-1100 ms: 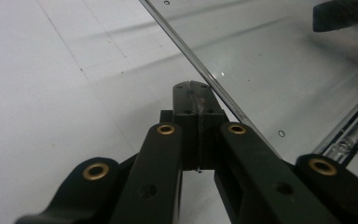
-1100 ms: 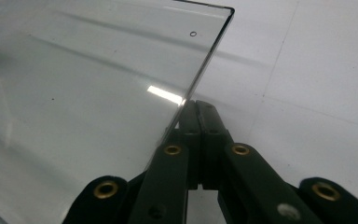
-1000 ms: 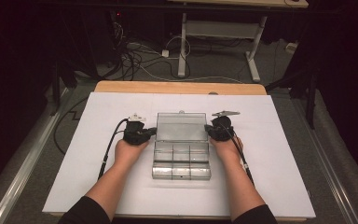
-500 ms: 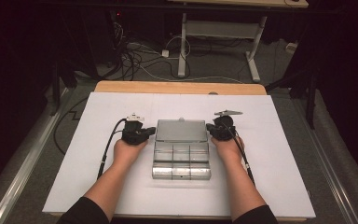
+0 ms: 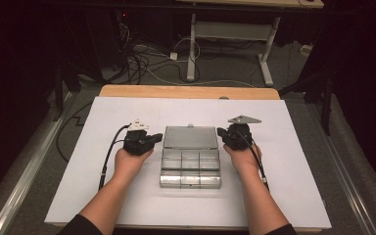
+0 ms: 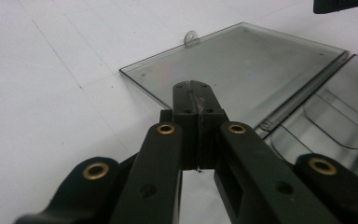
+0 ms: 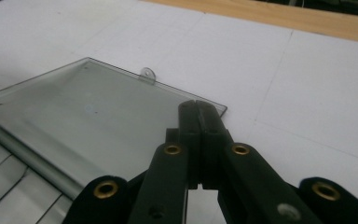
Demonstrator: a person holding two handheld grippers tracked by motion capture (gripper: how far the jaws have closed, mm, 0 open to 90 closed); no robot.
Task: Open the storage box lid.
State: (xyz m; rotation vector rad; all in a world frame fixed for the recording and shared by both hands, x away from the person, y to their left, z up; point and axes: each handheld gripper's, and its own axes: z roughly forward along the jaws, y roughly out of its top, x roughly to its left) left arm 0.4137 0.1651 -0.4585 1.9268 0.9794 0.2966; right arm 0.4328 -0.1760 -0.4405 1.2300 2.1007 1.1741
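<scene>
A clear plastic compartment box (image 5: 190, 169) sits mid-worktop (image 5: 298, 166) on the white sheet, its lid (image 5: 190, 137) swung fully back and lying flat on the far side of the box. No brand, label or writing can be read on the box or lid. The left tool (image 5: 152, 140) rests at the lid's left edge, jaws pressed together with nothing between them. The right tool (image 5: 222, 133) sits at the lid's right edge, jaws likewise closed and empty. A small tab (image 6: 191, 36) projects from the lid's far edge.
</scene>
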